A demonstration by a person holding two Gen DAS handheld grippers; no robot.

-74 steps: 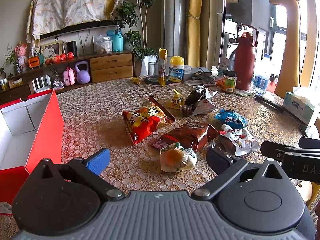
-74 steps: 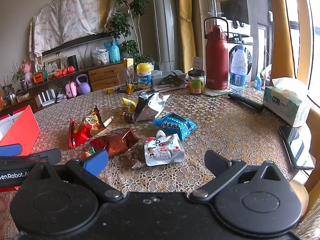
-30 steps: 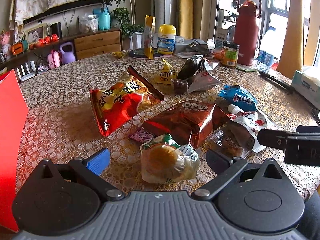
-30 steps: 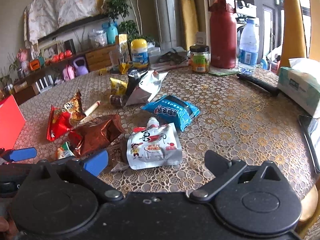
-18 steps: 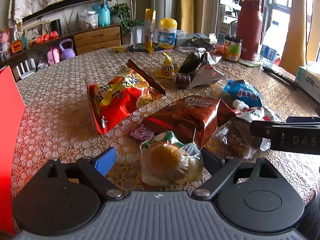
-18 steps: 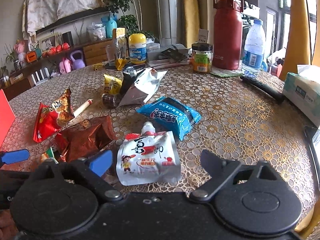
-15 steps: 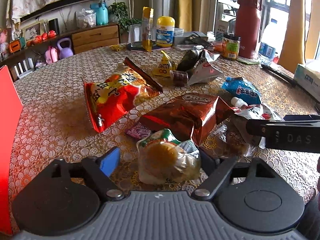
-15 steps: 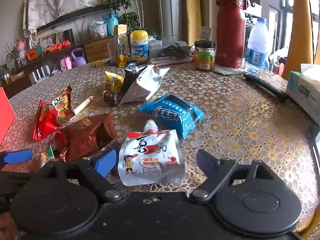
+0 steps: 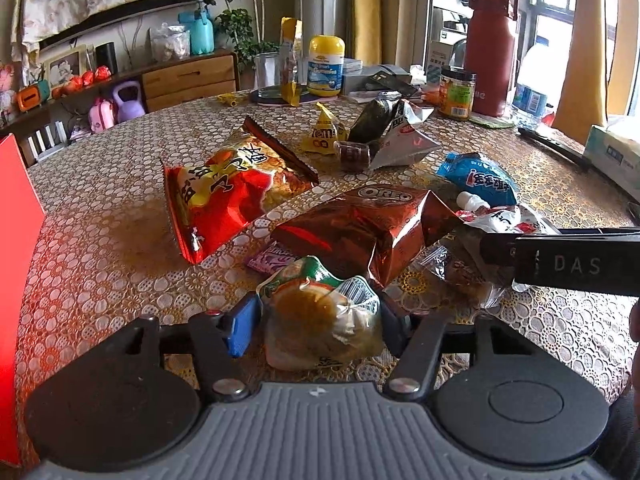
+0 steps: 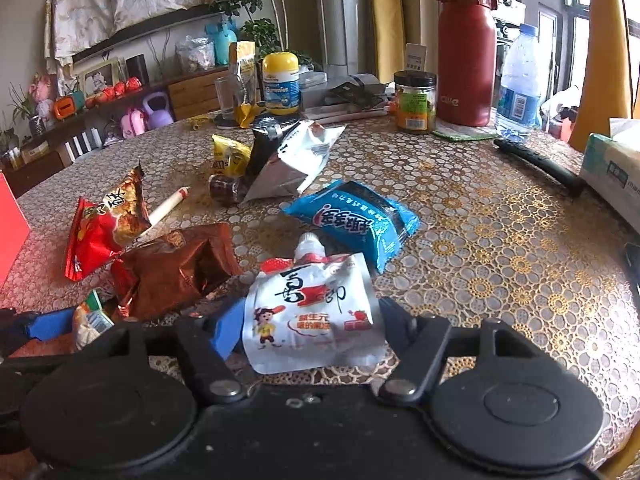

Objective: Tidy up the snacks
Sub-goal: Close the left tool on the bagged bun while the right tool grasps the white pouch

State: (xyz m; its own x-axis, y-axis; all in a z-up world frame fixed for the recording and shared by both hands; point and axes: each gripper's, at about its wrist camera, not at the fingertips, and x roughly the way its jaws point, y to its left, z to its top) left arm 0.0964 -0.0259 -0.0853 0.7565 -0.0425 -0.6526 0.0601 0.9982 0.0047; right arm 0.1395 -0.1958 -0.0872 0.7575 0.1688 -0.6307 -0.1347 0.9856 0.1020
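Observation:
A clear pastry packet [image 9: 320, 320] lies at the near edge of the lace-covered table [image 9: 100, 240], between the fingers of my left gripper [image 9: 316, 328]. Its jaws are closing; the blue pad [image 9: 242, 330] and the black pad stand right at the packet's sides, and the packet shows no squeeze. A white spouted pouch [image 10: 308, 312] lies flat between the fingers of my right gripper [image 10: 310, 330], whose jaws are also closing with the pads at the pouch's edges. A finger of the right gripper [image 9: 560, 264] crosses the left wrist view at the right.
A red chip bag [image 9: 224, 200], a brown Oreo bag [image 9: 360, 232], a blue packet [image 10: 352, 220] and a silver bag [image 10: 296, 160] lie just beyond. A red box [image 9: 16, 240] stands at the left. A red flask [image 10: 466, 48], a jar and a tissue box [image 10: 612, 168] stand behind.
Both grippers' jaws have narrowed from wide open to the sides of their packets. Both views have drawn a little closer to the table. No snack has moved.

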